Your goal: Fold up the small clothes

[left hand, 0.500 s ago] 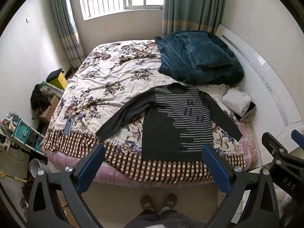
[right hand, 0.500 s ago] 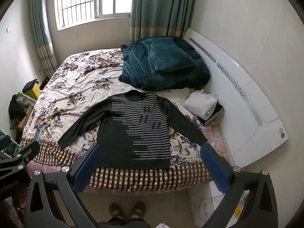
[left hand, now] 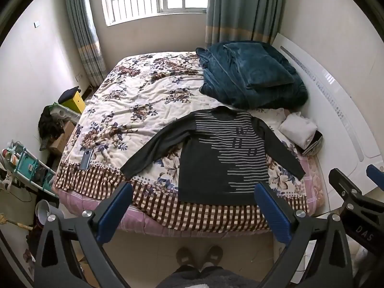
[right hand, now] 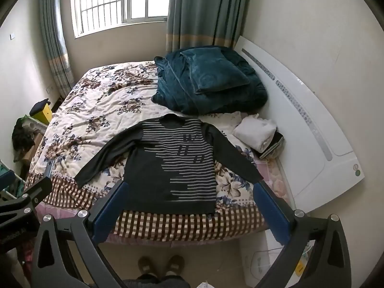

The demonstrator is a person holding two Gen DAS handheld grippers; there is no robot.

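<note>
dark striped sweater (left hand: 223,160) is lying flat w/ sleeves spread near the bed (left hand: 192,211) edge, ready for folding. left gripper (left hand: 192,212) & right gripper (right hand: 187,210) are hovering wide open, holding nothing.

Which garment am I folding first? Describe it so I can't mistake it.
Start at the bed with the floral cover. Near its checked front edge, below the teal blanket pile, a dark long-sleeved sweater lies flat, sleeves spread. Grey stripes across its chest set it apart from the folded white clothes beside the headboard.
</note>
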